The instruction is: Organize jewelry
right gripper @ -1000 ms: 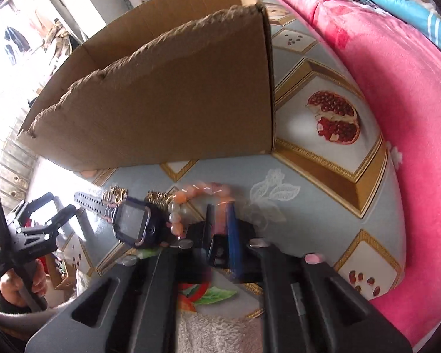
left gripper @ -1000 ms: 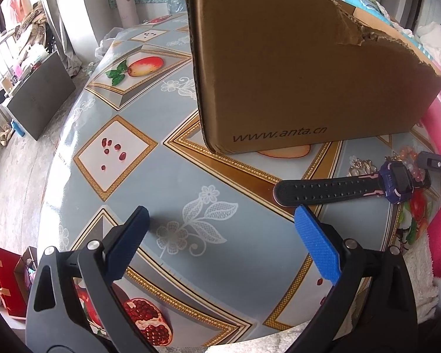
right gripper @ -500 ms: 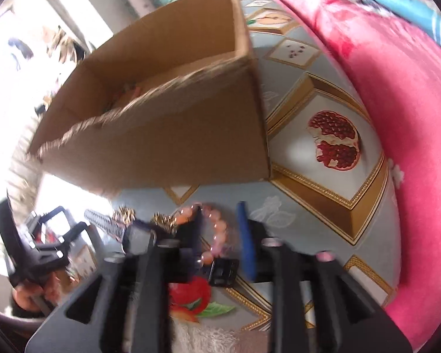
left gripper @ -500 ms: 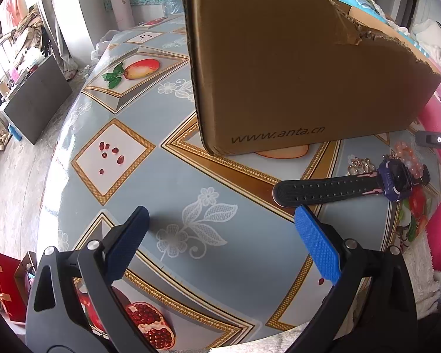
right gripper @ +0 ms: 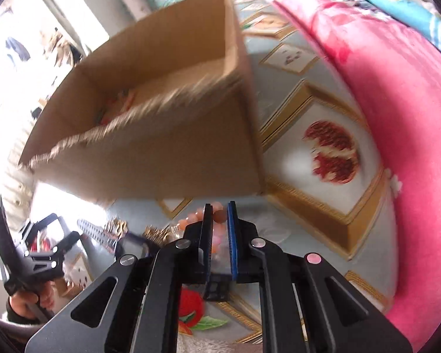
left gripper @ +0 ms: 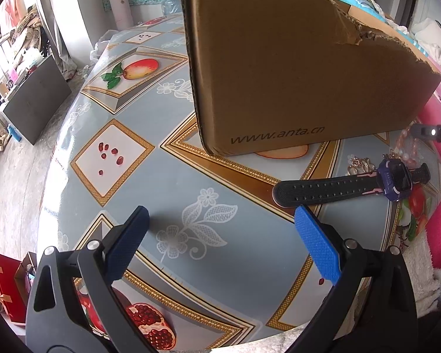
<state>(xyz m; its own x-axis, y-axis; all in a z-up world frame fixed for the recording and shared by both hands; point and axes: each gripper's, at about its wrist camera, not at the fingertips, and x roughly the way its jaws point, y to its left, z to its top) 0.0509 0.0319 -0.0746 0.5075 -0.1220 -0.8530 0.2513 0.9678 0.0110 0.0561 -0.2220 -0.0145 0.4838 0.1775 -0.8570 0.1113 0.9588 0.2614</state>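
Pink bead bracelet (right gripper: 217, 229) lying on the patterned tablecloth (left gripper: 150, 182) just in front of the cardboard box (right gripper: 161, 158), one brownish bead sitting right between the blue pads of the right gripper (right gripper: 219, 216). Jaws closing and nearly together; hard to say through the blur whether actually biting yet. Looks like the pick-up step, so next probably needs a firm pinch, a lift over the torn front wall, then a drop inside. Purple watch (left gripper: 395, 179) with black strap and some gold trinkets (left gripper: 358, 163) crowded right beside it, easy to snag. Left gripper (left gripper: 220, 229) spread wide and empty, hovering over the cloth. Pink blanket (right gripper: 397, 117) off along the edge.
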